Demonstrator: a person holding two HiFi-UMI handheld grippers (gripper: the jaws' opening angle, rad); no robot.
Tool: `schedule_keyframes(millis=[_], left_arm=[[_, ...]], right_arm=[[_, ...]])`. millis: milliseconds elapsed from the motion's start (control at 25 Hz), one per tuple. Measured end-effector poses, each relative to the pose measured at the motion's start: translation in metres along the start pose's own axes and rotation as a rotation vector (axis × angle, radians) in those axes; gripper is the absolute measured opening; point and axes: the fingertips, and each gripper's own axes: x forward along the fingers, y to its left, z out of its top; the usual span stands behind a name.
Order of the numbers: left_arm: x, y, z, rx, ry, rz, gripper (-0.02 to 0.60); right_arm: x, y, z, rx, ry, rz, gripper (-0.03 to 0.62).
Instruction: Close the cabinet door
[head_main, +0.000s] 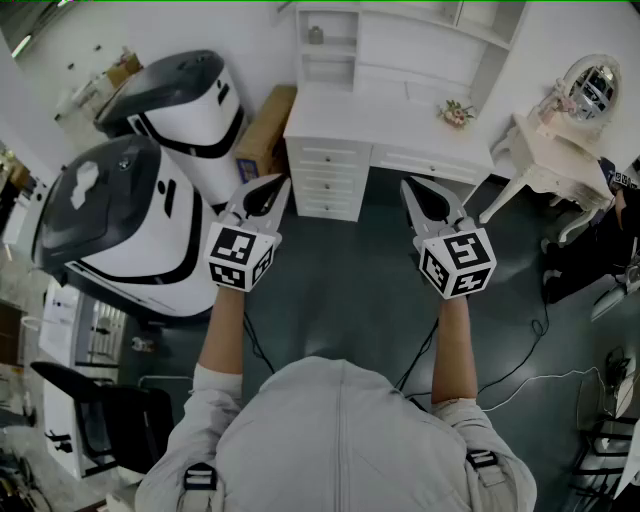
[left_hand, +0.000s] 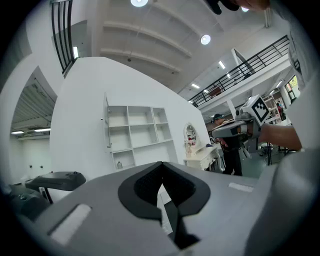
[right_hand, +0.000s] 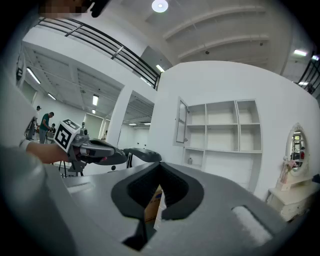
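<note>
The white cabinet (head_main: 330, 40) is a shelf unit standing on a white desk (head_main: 400, 125) straight ahead. Its narrow door stands swung open at the unit's left side, seen edge-on in the left gripper view (left_hand: 106, 127) and as a glazed panel in the right gripper view (right_hand: 181, 121). My left gripper (head_main: 275, 188) (left_hand: 161, 165) is held level, jaws together, with nothing between them, well short of the desk. My right gripper (head_main: 410, 188) (right_hand: 160, 164) is beside it, also shut and holding nothing. Each gripper shows in the other's view, the right gripper (left_hand: 240, 127) and the left gripper (right_hand: 95, 150).
Desk drawers (head_main: 325, 180) face me below the shelves. A cardboard box (head_main: 268, 130) leans at the desk's left, next to two large white-and-black machines (head_main: 130, 230). A white vanity table with a mirror (head_main: 560, 150) stands at the right. Cables (head_main: 520, 370) trail over the dark floor.
</note>
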Motion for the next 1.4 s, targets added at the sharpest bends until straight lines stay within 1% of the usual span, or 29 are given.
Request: schedule_keyframes(millis=[200,440,680,840,1040,1200,1320,1400], left_arm=[[0.005,-0.004,0.001,0.001,0.007,0.009,0.017],[0.009,-0.008,0.001,-0.037,0.009,0.044,0.017],[0.017,-0.027,0.002,-0.016,0.023,0.051,0.017],[0.020,-0.026,0.010,-0.020,0.016,0.059,0.017],[0.032,-0.009,0.007,-0.026,0.010,0.081,0.017],[0.053,0.012,0.001,-0.007,0.011,0.080,0.017],[0.072,0.035,-0.012,-0.003,0.015,0.078,0.017],[0.088,0.058,-0.016,-0.001,-0.002,0.069,0.017]], right_arm=[[0.000,-0.008,0.001,0.047,-0.025,0.022,0.002],[-0.006,-0.022,0.000,0.061,-0.023,0.032,0.002],[-0.017,-0.035,-0.011,0.059,-0.015,0.072,0.002],[-0.014,-0.043,-0.002,0.071,-0.030,0.091,0.002],[0.004,-0.047,0.002,0.079,-0.043,0.094,0.002],[0.027,-0.055,-0.002,0.084,-0.044,0.087,0.002],[0.052,-0.065,-0.010,0.100,-0.046,0.080,0.002],[0.075,-0.073,-0.012,0.091,-0.048,0.069,0.002]])
